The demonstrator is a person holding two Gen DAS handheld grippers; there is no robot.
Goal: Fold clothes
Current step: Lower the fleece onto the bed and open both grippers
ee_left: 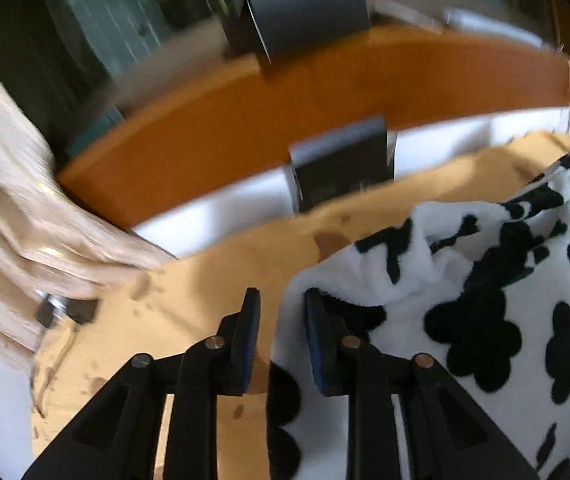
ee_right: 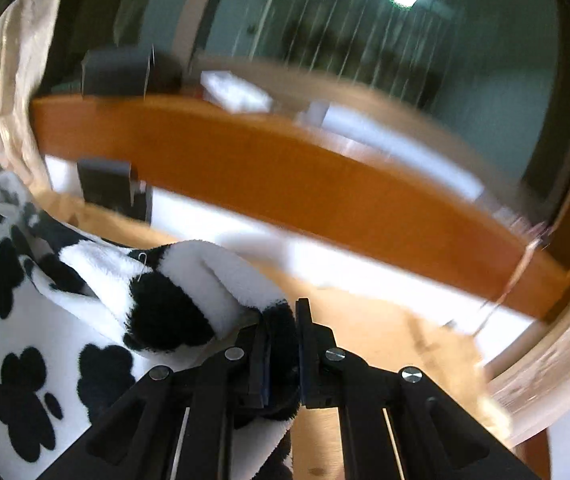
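A fleece garment, white with black cow-like blotches [ee_left: 485, 300], lies bunched on a yellow-tan cloth [ee_left: 205, 288]. My left gripper [ee_left: 283, 308] is open; the garment's left edge hangs between its two pads with a gap on the left side. In the right wrist view the same garment [ee_right: 45, 340] spreads to the left, and my right gripper [ee_right: 283, 320] is shut on a folded black-and-white edge of it, held a little above the surface.
An orange wooden board [ee_left: 285, 112] runs across behind the work surface, with a white surface [ee_left: 225, 208] under it. A dark grey box [ee_left: 341, 164] stands at the cloth's far edge. Beige curtain [ee_left: 5, 220] hangs at the left; another shows at right [ee_right: 545, 380].
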